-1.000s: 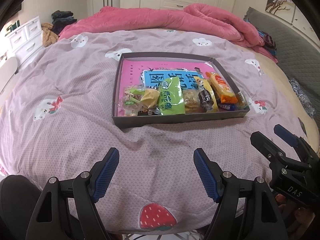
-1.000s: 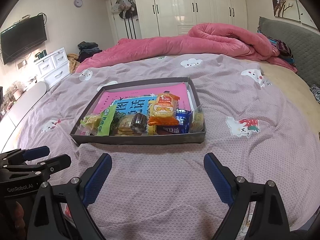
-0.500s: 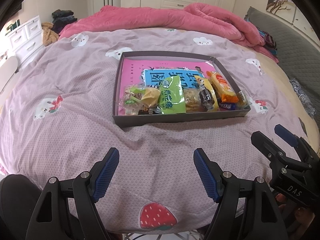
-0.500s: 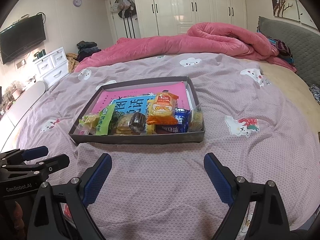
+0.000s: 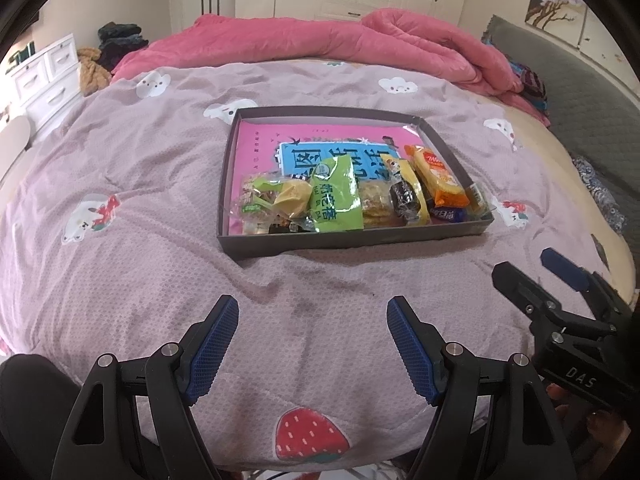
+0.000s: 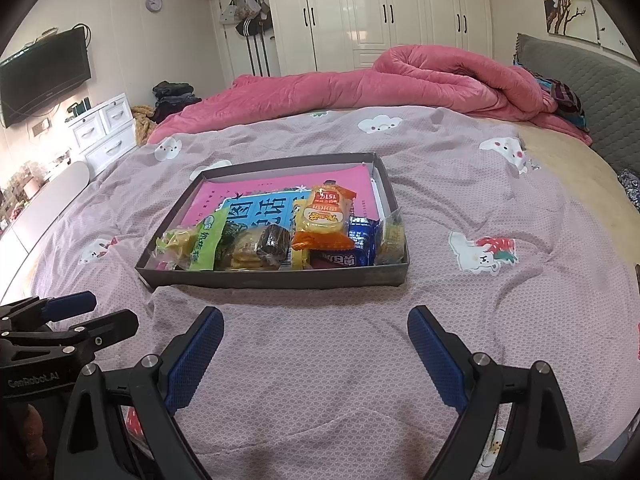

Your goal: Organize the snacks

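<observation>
A shallow grey tray (image 5: 352,237) (image 6: 276,278) lies on the bed with a pink and blue book inside. Along its near side sit several snack packs: a green packet (image 5: 336,196) (image 6: 206,240), a yellow-green bag (image 5: 276,200), round biscuits (image 5: 374,204), a dark cake (image 5: 404,198) (image 6: 274,242), an orange packet (image 5: 438,176) (image 6: 324,218) and a blue one (image 6: 362,236). My left gripper (image 5: 312,312) hovers open over the bedspread in front of the tray, nothing between its blue pads. My right gripper (image 6: 316,324) is likewise open and empty, short of the tray.
A lilac bedspread (image 5: 120,160) with cartoon prints covers the bed. A pink duvet (image 5: 320,36) is bunched along the far side. White drawers (image 6: 104,128) and a wall television (image 6: 44,76) stand at the left, a grey padded headboard (image 6: 592,80) at the right.
</observation>
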`<control>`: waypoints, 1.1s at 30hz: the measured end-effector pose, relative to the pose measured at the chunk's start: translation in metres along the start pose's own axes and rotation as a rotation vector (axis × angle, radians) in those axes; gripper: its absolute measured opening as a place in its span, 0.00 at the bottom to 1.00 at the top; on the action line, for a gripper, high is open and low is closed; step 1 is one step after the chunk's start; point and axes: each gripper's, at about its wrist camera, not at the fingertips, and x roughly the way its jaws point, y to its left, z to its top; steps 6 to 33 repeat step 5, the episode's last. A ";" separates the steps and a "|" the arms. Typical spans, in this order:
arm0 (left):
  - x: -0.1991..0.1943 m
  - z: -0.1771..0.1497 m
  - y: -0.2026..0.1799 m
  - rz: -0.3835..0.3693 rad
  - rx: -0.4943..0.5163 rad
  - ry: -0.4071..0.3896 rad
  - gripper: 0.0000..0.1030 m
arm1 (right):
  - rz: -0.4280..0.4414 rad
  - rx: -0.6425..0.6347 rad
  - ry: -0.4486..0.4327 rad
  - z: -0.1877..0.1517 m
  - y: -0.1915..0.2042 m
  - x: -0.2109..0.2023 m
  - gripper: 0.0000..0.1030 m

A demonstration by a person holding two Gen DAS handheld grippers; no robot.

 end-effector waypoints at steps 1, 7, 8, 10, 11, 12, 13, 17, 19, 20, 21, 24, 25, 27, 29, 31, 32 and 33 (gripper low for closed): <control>0.000 0.001 0.001 -0.008 -0.003 -0.001 0.76 | 0.000 0.003 0.003 0.001 0.001 0.002 0.91; 0.003 0.013 0.019 -0.024 -0.040 -0.023 0.76 | -0.017 0.050 0.005 0.006 -0.011 0.011 0.96; 0.003 0.013 0.019 -0.024 -0.040 -0.023 0.76 | -0.017 0.050 0.005 0.006 -0.011 0.011 0.96; 0.003 0.013 0.019 -0.024 -0.040 -0.023 0.76 | -0.017 0.050 0.005 0.006 -0.011 0.011 0.96; 0.003 0.013 0.019 -0.024 -0.040 -0.023 0.76 | -0.017 0.050 0.005 0.006 -0.011 0.011 0.96; 0.003 0.013 0.019 -0.024 -0.040 -0.023 0.76 | -0.017 0.050 0.005 0.006 -0.011 0.011 0.96; 0.003 0.013 0.019 -0.024 -0.040 -0.023 0.76 | -0.017 0.050 0.005 0.006 -0.011 0.011 0.96; 0.003 0.013 0.019 -0.024 -0.040 -0.023 0.76 | -0.017 0.050 0.005 0.006 -0.011 0.011 0.96; 0.003 0.013 0.019 -0.024 -0.040 -0.023 0.76 | -0.017 0.050 0.005 0.006 -0.011 0.011 0.96; 0.003 0.013 0.019 -0.024 -0.040 -0.023 0.76 | -0.017 0.050 0.005 0.006 -0.011 0.011 0.96; 0.003 0.013 0.019 -0.024 -0.040 -0.023 0.76 | -0.017 0.050 0.005 0.006 -0.011 0.011 0.96; 0.003 0.013 0.019 -0.024 -0.040 -0.023 0.76 | -0.017 0.050 0.005 0.006 -0.011 0.011 0.96; 0.003 0.013 0.019 -0.024 -0.040 -0.023 0.76 | -0.017 0.050 0.005 0.006 -0.011 0.011 0.96; 0.003 0.013 0.019 -0.024 -0.040 -0.023 0.76 | -0.017 0.050 0.005 0.006 -0.011 0.011 0.96; 0.003 0.013 0.019 -0.024 -0.040 -0.023 0.76 | -0.017 0.050 0.005 0.006 -0.011 0.011 0.96; 0.003 0.013 0.019 -0.024 -0.040 -0.023 0.76 | -0.017 0.050 0.005 0.006 -0.011 0.011 0.96; 0.003 0.013 0.019 -0.024 -0.040 -0.023 0.76 | -0.017 0.050 0.005 0.006 -0.011 0.011 0.96; 0.003 0.013 0.019 -0.024 -0.040 -0.023 0.76 | -0.017 0.050 0.005 0.006 -0.011 0.011 0.96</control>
